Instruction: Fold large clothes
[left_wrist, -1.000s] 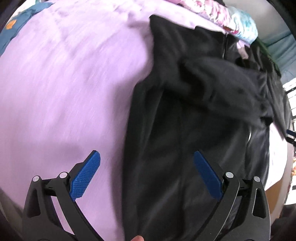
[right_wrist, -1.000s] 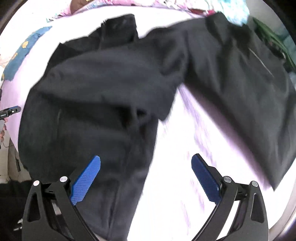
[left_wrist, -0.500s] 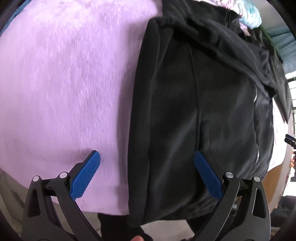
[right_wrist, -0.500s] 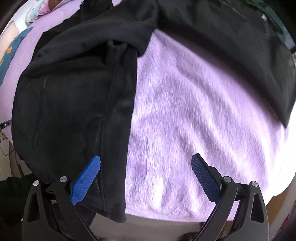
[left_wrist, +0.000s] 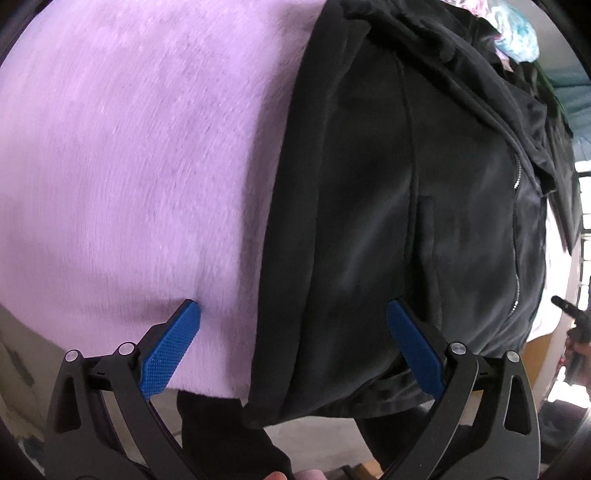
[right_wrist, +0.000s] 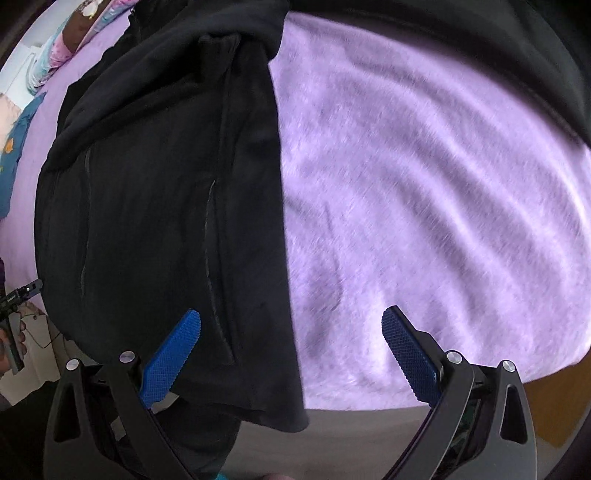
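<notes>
A black zip-up jacket (left_wrist: 406, 206) lies on a purple fleece blanket (left_wrist: 129, 166), its hem hanging over the near bed edge. My left gripper (left_wrist: 293, 332) is open and empty, its jaws straddling the jacket's left side edge near the hem. The jacket also shows in the right wrist view (right_wrist: 166, 192), with its sleeve folded across the top. My right gripper (right_wrist: 291, 339) is open and empty, straddling the jacket's right side edge, with the blanket (right_wrist: 424, 184) to the right.
Another dark garment (right_wrist: 480, 44) lies along the far right of the blanket. Patterned pillows (right_wrist: 74, 40) and a blue cloth (right_wrist: 14, 147) sit at the far left. The bed's near edge and floor (right_wrist: 351, 443) lie just below the grippers.
Both grippers have moved back toward the near bed edge and closer to the jacket's hem; the jacket's side edges now sit between the open jaws. The jacket has not moved.
</notes>
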